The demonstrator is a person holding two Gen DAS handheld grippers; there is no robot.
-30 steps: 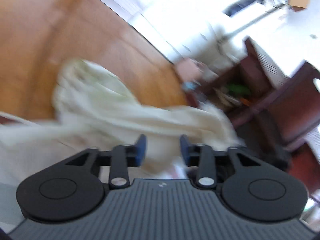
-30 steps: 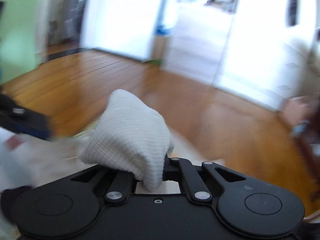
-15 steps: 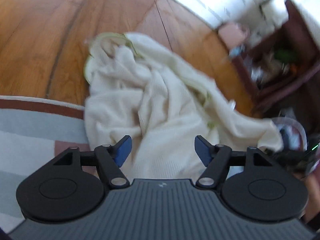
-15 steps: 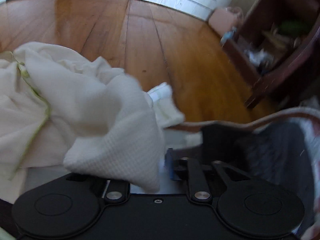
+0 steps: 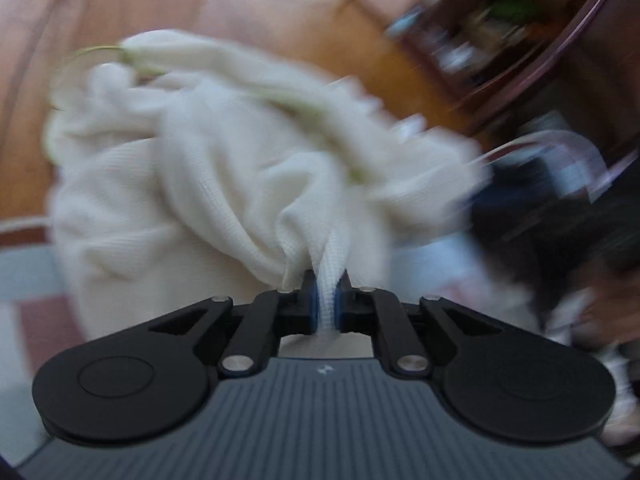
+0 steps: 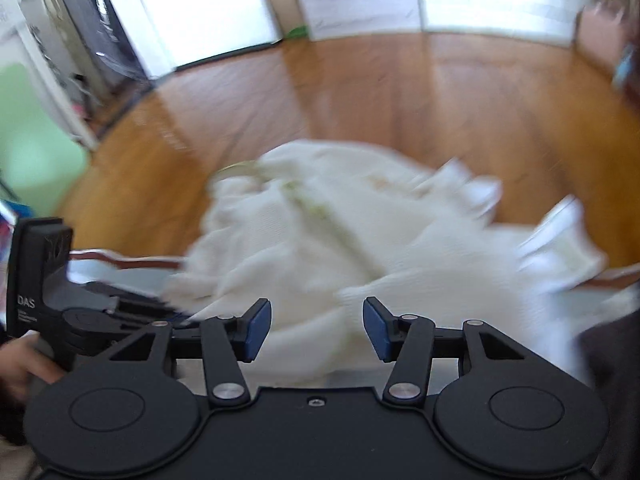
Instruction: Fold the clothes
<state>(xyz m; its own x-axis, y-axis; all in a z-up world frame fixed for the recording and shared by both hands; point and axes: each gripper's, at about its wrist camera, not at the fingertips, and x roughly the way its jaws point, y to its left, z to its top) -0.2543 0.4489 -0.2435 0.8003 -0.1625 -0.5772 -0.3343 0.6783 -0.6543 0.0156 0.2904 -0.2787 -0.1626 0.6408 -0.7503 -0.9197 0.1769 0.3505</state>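
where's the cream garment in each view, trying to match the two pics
Left wrist: the cream garment fills the centre, a fold of it pinched in the left tool.
Right wrist: it lies crumpled at centre and right, just beyond the open right tool.
Shared landmark: the garment's green-trimmed edge, also visible from the right wrist, and the wooden floor behind.
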